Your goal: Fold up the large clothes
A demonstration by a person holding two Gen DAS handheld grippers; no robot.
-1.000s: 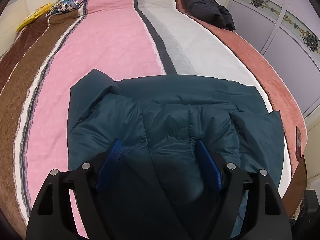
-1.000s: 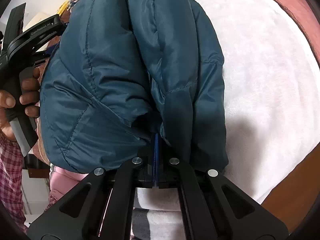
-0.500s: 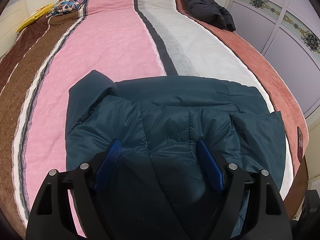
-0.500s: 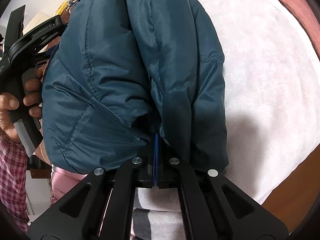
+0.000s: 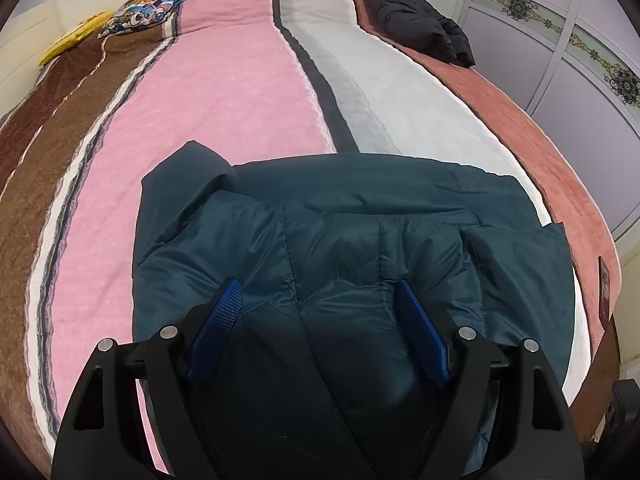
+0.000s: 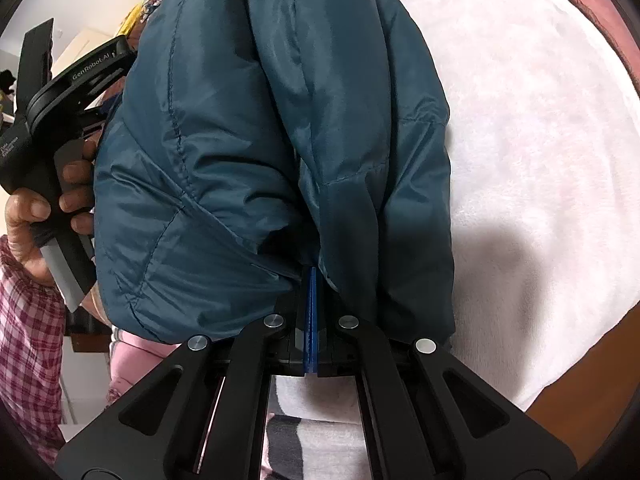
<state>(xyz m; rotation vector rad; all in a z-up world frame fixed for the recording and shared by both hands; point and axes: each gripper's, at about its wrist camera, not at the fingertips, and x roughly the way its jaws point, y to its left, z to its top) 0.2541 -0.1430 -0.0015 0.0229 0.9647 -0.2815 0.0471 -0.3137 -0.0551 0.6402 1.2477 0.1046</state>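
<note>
A dark teal padded jacket [image 5: 360, 220] lies partly folded across the near end of a striped bed, sleeves folded onto its body. My left gripper [image 5: 316, 292] is open, its blue pads spread over the jacket's near edge. In the right wrist view the same jacket [image 6: 248, 128] fills the frame, bunched in thick folds. My right gripper [image 6: 311, 276] is shut on the jacket's edge, with fabric pinched between its blue pads. The left gripper's black handle [image 6: 52, 120], held by a hand, shows at the left of that view.
The bed cover [image 5: 224, 92] has brown, pink, grey, white and rust stripes. A black jacket [image 5: 416, 28] lies at the far right of the bed. Colourful pillows [image 5: 148, 12] lie at the far left. A wardrobe door [image 5: 580, 64] stands to the right. The bed's wooden edge [image 6: 592, 376] shows near my right gripper.
The left gripper has shifted very slightly over the jacket. In the right wrist view the hand with the left gripper has lowered a little. The right gripper's hold is unchanged.
</note>
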